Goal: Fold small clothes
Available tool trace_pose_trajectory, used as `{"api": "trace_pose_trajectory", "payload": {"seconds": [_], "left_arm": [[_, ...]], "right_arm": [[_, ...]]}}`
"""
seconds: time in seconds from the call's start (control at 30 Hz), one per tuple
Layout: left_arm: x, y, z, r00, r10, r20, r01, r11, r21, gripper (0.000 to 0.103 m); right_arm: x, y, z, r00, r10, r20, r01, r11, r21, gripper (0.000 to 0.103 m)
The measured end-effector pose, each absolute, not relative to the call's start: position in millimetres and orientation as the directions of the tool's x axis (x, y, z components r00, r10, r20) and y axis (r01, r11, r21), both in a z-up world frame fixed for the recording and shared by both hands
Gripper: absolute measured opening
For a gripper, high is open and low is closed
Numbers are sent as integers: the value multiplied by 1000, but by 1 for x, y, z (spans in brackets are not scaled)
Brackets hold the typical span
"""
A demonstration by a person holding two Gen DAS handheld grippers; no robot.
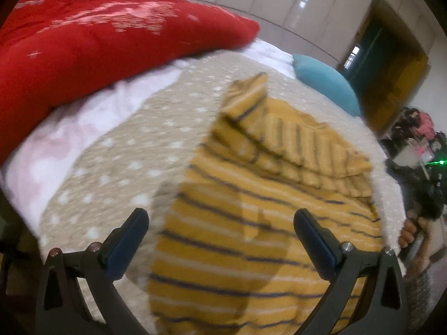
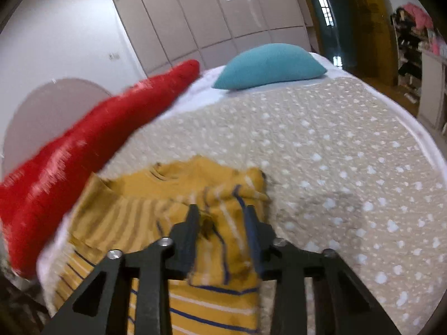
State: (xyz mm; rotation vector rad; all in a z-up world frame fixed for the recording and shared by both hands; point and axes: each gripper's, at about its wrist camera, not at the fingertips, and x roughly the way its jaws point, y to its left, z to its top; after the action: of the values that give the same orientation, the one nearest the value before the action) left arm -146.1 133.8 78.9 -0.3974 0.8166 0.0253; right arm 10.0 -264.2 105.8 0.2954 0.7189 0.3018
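My right gripper (image 2: 220,220) clenched on bunched striped shirt (image 2: 212,254) fold, apparently; left gripper (image 1: 220,223) fingers released above it. Thin pinch: cloth may slip, fold collapsing onto bed (image 2: 335,145).

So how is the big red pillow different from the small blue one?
The red patterned pillow looks much bigger than the plain teal pillow. Red carries pale speckled markings; teal is one flat colour. Red lies along the bed's side, teal at its far end. Both rest on the white sheet.
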Motion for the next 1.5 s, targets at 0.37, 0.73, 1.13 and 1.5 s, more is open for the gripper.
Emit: {"api": "trace_pose_trajectory", "payload": {"seconds": [0.37,0.73,1.13,1.5], "left_arm": [[56,114,77,634,-186,-751,-103,942,-320,103],[84,184,35,566,-95,-819,-284,910,-302,101],[-78,183,23,565,-287,-774,-158,883,-443,101],[-172,151,18,623,-458,-635,-73,773,-630,57]], "right_arm": [[92,-214,48,528,502,-684,-196,856,478,23],[105,-234,40,550,431,-715,-113,887,448,22],[-49,-320,38,485,543,-686,-122,819,561,53],[-140,-299,-23,337,870,-360,-119,419,900,54]]}}
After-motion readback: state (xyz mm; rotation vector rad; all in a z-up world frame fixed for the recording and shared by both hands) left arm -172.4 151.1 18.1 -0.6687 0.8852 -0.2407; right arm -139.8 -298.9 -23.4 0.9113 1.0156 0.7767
